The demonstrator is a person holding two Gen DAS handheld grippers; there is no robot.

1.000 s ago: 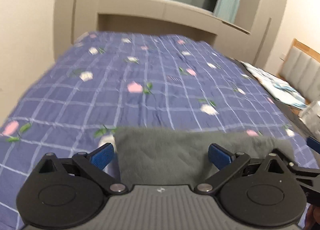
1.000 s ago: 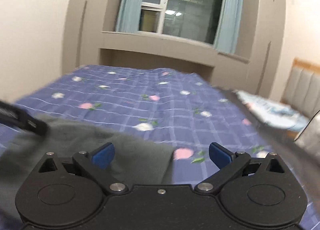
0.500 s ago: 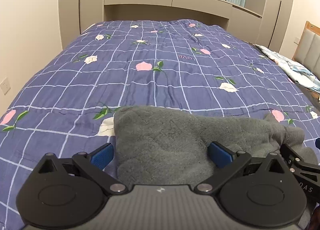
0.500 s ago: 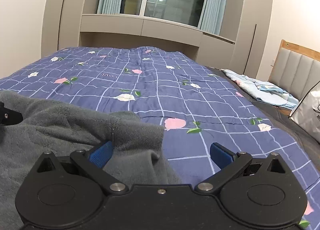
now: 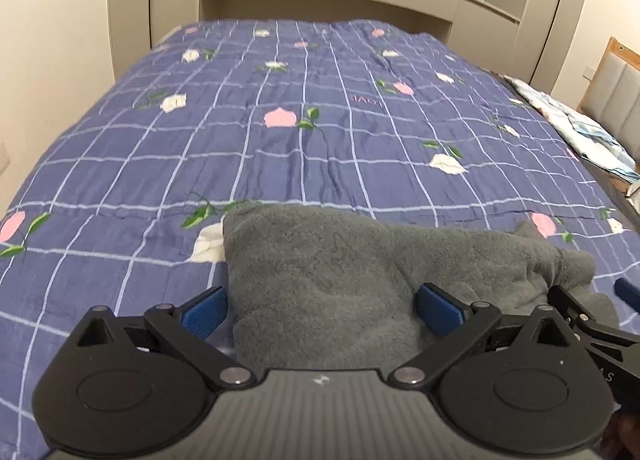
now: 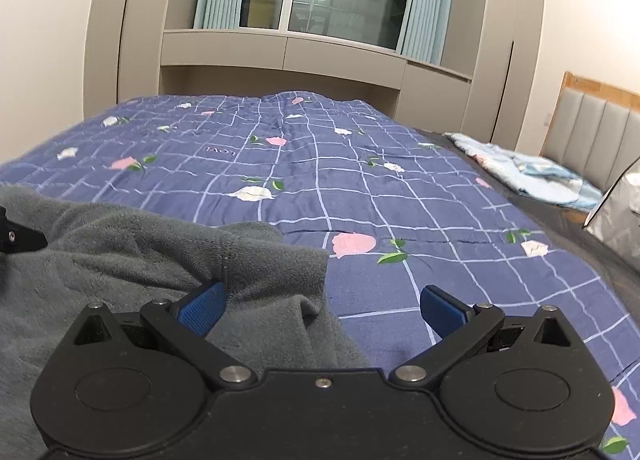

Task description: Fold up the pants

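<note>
Grey fleece pants (image 5: 340, 268) lie in a rumpled heap on the near part of a blue checked floral bedspread (image 5: 304, 139). My left gripper (image 5: 322, 310) is open, its blue pads either side of the pants' left part. My right gripper (image 6: 322, 306) is open over the pants' right edge (image 6: 256, 260); its left pad (image 6: 202, 306) rests by the cloth and its right pad is over bare bedspread (image 6: 400, 195). The right gripper's black arm shows at the right of the left wrist view (image 5: 588, 320).
Beige cabinets (image 6: 280, 55) and a window with blue curtains stand beyond the bed's far end. Light blue folded bedding (image 6: 532, 175) lies at the right by a padded headboard (image 6: 600, 127). A white bag (image 6: 624, 211) is at the far right.
Both grippers have tilted and steadied over the pants. The pants now lie more bunched, with more of the cloth between the jaws. Both stayed open.
</note>
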